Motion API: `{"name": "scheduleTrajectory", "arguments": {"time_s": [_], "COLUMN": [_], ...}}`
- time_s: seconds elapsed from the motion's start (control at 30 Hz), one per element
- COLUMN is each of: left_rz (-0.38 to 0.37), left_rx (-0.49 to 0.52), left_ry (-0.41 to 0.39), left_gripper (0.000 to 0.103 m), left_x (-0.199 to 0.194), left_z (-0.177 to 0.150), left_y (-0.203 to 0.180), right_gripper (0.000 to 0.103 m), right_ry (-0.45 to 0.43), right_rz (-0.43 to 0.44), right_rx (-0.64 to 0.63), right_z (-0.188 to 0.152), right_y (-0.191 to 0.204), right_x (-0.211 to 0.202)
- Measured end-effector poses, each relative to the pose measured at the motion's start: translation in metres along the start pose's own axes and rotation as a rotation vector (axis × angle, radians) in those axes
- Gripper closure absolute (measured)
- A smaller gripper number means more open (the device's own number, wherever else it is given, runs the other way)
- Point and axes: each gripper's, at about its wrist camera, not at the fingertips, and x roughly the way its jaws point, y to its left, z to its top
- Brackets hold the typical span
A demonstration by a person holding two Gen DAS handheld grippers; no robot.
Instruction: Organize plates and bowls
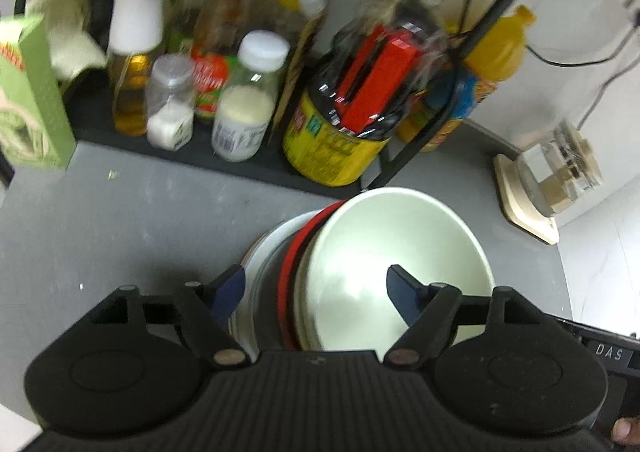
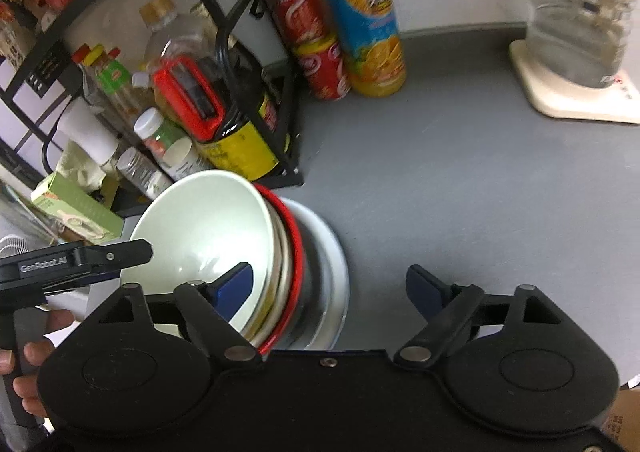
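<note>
Left hand-held gripper (image 1: 316, 288): jaws spread wide, lower centre of the left wrist view; one blue finger (image 1: 230, 292) sits left of the stacked dishes, the other over the white bowl's inside. No firm grip is visible.
Right hand-held gripper (image 2: 330, 288): jaws wide apart, holding nothing; its left finger (image 2: 236, 286) lies against the white bowl, the right one above bare worktop.
White bowl (image 1: 400, 264): topmost of the stack, tilted, centre-right of the left wrist view; centre-left in the right wrist view.
Red-rimmed dish (image 2: 298, 248): nested directly under the white bowl.
White plate (image 2: 332, 248): outermost piece, under the red-rimmed dish.
Stack location: on the grey worktop (image 2: 440, 180), just in front of the black rack (image 2: 288, 132).
Black rack contents: bottles and jars, among them a dark bottle with a yellow label (image 1: 336, 140) and red handle.
Orange juice bottle (image 2: 360, 12): upright beside two stacked red cans (image 2: 316, 48), top centre of the right wrist view.
Green box (image 1: 28, 92): left edge of the left wrist view.
Person's hand (image 2: 28, 356): lower left of the right wrist view, wrapped around a black handle.
</note>
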Motion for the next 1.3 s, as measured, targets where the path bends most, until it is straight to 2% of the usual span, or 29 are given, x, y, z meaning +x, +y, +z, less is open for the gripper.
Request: {"name": "scheduleTrajectory", "arguments": {"time_s": [0.23,0.33,0.47,0.53,0.73,0.97,1.3], "left_rz": [0.010,0.007,0.015,0.009,-0.002,-0.012,-0.016], "left_rx": [0.075,0.084,0.095,0.103,0.141,0.159,0.191], "left_ry": [-0.054,-0.078,-0.098,-0.108,-0.132,-0.150,-0.172], "left_gripper": [0.013,0.012,0.011,0.005,0.001,0.001,0.001], "left_x": [-0.025,-0.038,-0.057,-0.070,-0.096,-0.121,-0.141], "left_z": [-0.009,-0.016,-0.029,-0.038,-0.063,-0.093,-0.119], "left_y": [-0.021,-0.031,-0.047,-0.055,-0.077,-0.094,-0.104], "right_gripper": [0.006,0.000,0.000,0.000,0.000,0.000,0.000], "right_ry": [-0.076,-0.115,-0.146,-0.167,-0.204,-0.237,-0.262], "right_rz": [-0.048,-0.079,-0.112,-0.119,-0.134,-0.140,-0.139], "right_rx": [0.015,0.025,0.047,0.047,0.039,0.019,-0.008], "right_z": [-0.013,-0.020,-0.032,-0.039,-0.062,-0.085,-0.108], "right_y": [-0.016,-0.025,-0.035,-0.038,-0.047,-0.048,-0.046], "right_x": [-0.035,-0.054,-0.083,-0.095,-0.127,-0.154,-0.178]}}
